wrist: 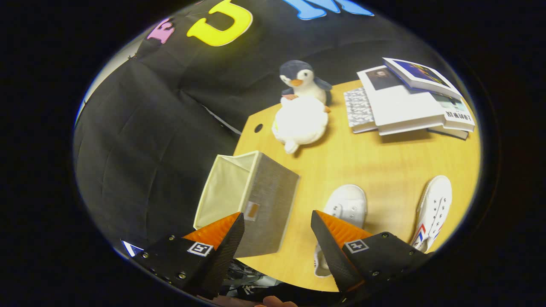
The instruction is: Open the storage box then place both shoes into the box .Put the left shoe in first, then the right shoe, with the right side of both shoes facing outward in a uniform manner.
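Gripper [277, 238] hovers above the table [384, 162] edge, fingers spread wide, grasping nothing. Storage box [251, 200] stands open just ahead of the left finger. One white shoe [347, 207] lies partly behind the right finger; the second shoe [435, 211] lies further right, apparently with striped side trim. Beyond: plush penguin [303, 83], white plush toy [300, 121], stacked books [409, 100].

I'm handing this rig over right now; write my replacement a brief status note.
Claw: open, holding nothing, hovering above the table edge.
Grey fabric storage box: open, cream lining showing, at the wooden table's corner, just ahead of the fingers.
Two white canvas shoes: one by the right finger, the other further right.
Done: box open.
Left: both shoes, left first.
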`<state>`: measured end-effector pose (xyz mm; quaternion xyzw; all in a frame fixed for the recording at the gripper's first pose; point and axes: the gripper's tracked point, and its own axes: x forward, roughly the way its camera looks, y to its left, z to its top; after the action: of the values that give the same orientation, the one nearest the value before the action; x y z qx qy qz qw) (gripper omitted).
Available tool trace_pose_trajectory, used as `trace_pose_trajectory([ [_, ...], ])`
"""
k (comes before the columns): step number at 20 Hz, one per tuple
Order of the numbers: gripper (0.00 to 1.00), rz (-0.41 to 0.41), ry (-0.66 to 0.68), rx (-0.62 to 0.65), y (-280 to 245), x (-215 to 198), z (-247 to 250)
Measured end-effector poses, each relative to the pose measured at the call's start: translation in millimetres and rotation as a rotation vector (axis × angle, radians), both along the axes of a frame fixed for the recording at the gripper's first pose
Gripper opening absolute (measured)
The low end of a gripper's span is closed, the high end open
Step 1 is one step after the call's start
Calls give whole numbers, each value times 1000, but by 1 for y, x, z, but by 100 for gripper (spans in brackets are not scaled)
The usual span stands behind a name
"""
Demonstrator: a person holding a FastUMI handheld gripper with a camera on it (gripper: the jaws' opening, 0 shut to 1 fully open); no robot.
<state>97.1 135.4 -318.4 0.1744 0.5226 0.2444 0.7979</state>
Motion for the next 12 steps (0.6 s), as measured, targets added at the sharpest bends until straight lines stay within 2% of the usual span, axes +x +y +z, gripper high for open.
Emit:
trace_pose_trajectory([
  [7, 96, 13, 106, -155, -52, -44, -58],
  [12, 96, 112, 142, -322, -71, -63, -98],
])
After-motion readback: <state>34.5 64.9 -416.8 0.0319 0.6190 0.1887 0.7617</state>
